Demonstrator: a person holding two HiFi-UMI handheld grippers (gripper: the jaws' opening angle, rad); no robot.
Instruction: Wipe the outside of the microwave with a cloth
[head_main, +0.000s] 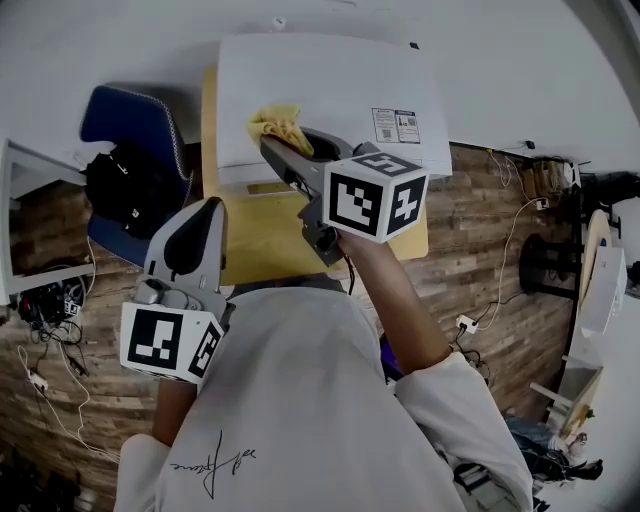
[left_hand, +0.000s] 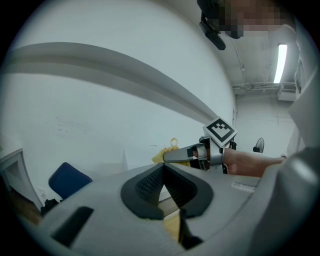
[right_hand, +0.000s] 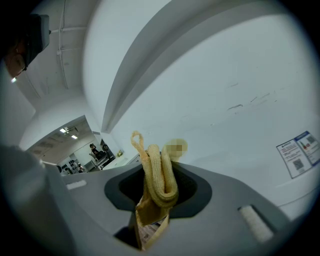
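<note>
- Microwave (head_main: 330, 95): white box, upper centre of the head view, sitting at the far side of the yellowish worktop (head_main: 265, 255). Its top panel faces the camera.
- Cloth (head_main: 280, 125): yellow, bunched, on the top panel near its left end. It looks to be touching, but I can't confirm contact pressure.
- Right gripper (head_main: 278, 142): clamped on the cloth. Its own view shows the cloth pinched as a narrow folded roll sticking up past the tips.
- Left gripper (head_main: 205, 215): jaws together with nothing in them, lower left of the head view, well clear of the microwave.

Risks, as I judge them:
- The cloth is rolled rather than spread, so the contact patch is small. That could leave streaks and missed strips.
- Not much cloth sits ahead of the tips. Too steep an angle and the hard jaw ends could scrape the casing.
- Drag on the panel may pull the cloth out of the clamp, as only a fold is pinched.
- The label (head_main: 396, 125) is on the right of the top panel, and wiping across it could lift a corner.
- Nothing braces the microwave, so a hard sideways push could shift it on the worktop.
</note>
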